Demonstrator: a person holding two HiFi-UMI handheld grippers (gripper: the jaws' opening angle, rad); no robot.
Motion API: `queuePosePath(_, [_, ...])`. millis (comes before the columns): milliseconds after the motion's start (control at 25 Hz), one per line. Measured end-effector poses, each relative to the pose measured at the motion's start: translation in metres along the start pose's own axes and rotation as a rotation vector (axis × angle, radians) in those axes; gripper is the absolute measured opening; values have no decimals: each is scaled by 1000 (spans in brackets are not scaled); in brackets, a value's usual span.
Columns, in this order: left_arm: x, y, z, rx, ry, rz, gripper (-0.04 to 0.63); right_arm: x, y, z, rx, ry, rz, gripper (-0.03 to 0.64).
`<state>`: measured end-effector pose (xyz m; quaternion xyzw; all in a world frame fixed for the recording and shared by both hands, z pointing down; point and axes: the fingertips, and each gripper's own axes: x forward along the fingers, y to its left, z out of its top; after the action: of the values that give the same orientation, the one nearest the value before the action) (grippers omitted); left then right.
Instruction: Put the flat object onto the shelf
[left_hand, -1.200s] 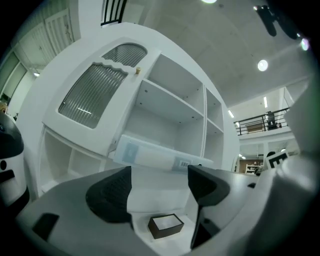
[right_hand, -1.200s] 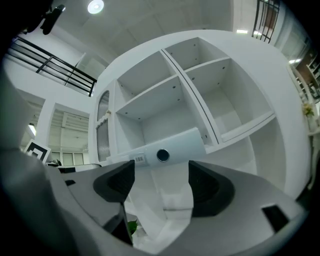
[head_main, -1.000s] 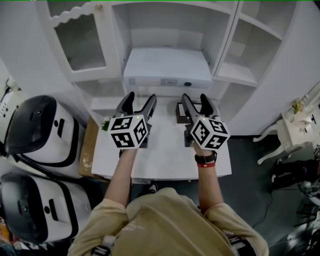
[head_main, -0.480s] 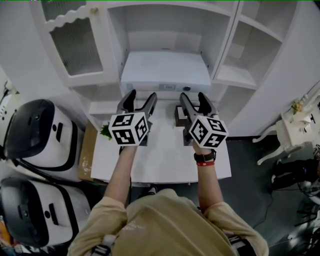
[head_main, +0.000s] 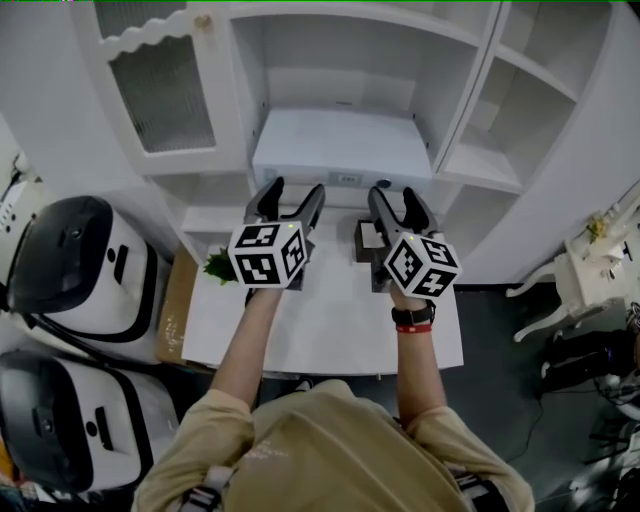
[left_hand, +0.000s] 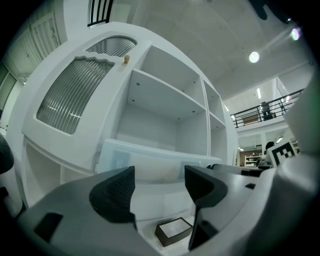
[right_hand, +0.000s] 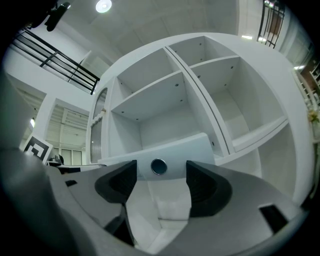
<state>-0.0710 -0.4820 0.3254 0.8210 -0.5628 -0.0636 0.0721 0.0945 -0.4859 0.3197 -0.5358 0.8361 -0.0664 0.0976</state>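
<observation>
The flat object (head_main: 338, 145) is a wide white slab with a round button on its front face, lying on the lower shelf of the cabinet's middle bay. It also fills the background between the jaws in the left gripper view (left_hand: 150, 162) and the right gripper view (right_hand: 165, 150). My left gripper (head_main: 295, 190) (left_hand: 159, 185) hovers level just before its front left. Its jaws have just been closing a little, nothing lies between them, and it is open. My right gripper (head_main: 393, 195) (right_hand: 161, 182) stands open and empty before the button.
Below the grippers is a white table (head_main: 330, 320) bearing a small dark box (head_main: 366, 240) (left_hand: 173, 230) and a green sprig (head_main: 220, 266). The white cabinet (head_main: 160, 90) has a glazed door left and open bays right. Two black-and-white machines (head_main: 80, 260) stand left.
Both grippers have moved a little forward over the table toward the cabinet and the flat object. The left jaws stand slightly narrower than before.
</observation>
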Motion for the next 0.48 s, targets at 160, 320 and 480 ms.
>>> queuePosePath(160, [6,3,0,4,3,-7,325,7,-3,0,-1,-2,-9,320])
queuePosePath(320, [14,7,2,-1,4,-13,325,15,-5,1,1,-5,-14,318])
queuePosePath(480, [21,10,2,-7,5,-19,324,22,-8,1,7,-6,-16,316])
